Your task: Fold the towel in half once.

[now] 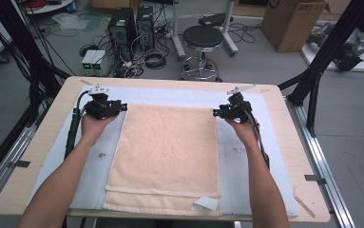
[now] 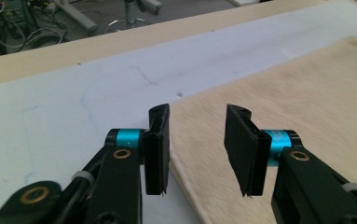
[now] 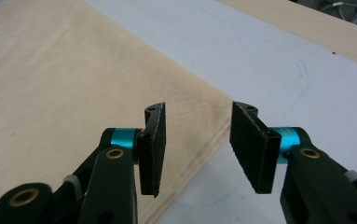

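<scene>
both claws standing open over the far corners of a folded towel

high view: the left claw [image 1: 121, 108] and right claw [image 1: 216, 113] are flanking the towel [image 1: 165, 156] lying on the desk [image 1: 284, 128]. gripper views: empty jaws are hovering above each corner, touching nothing.

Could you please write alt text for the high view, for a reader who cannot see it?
A folded beige towel lies flat on a white mat on a wooden table. A person's hands hold the left tool and right tool open at its two far corners, gripping nothing.
</scene>
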